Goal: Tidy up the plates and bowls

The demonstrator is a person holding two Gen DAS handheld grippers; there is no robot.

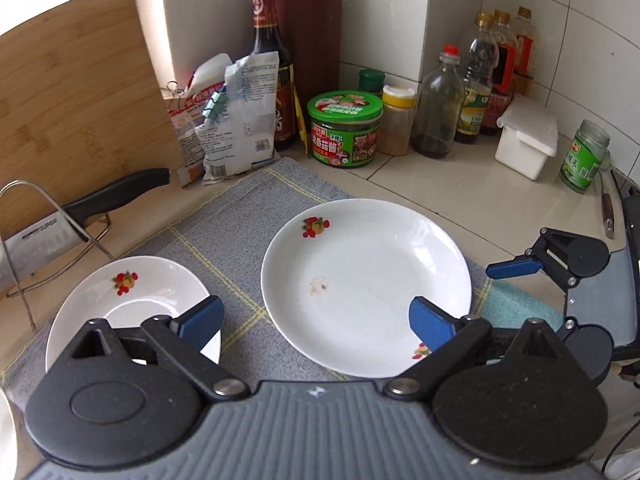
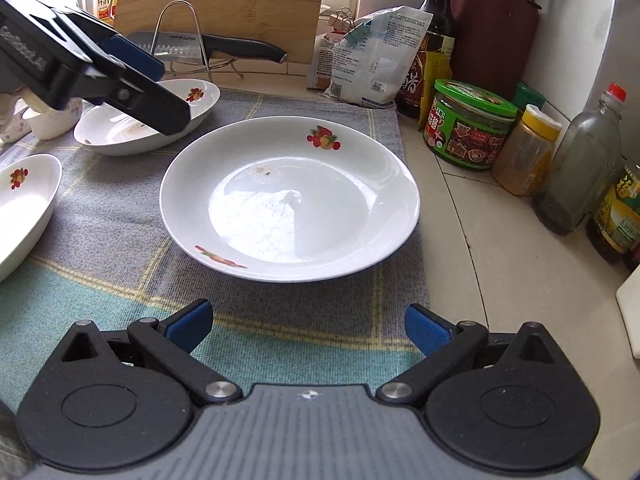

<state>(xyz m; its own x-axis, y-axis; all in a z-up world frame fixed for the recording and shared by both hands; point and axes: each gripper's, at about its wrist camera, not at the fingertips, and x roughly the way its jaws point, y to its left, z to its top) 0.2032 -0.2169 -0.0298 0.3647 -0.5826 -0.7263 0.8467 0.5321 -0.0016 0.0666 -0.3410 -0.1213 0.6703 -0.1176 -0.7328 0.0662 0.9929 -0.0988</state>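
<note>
A: Where is the large plate (image 2: pixel 290 200) seen?
B: Mid-frame, on the cloth (image 2: pixel 120 216).
A: The grippers?
B: Left gripper (image 1: pixel 316 322) and right gripper (image 2: pixel 308 326) are held wide, empty. The rim should be pinched squarely.
</note>
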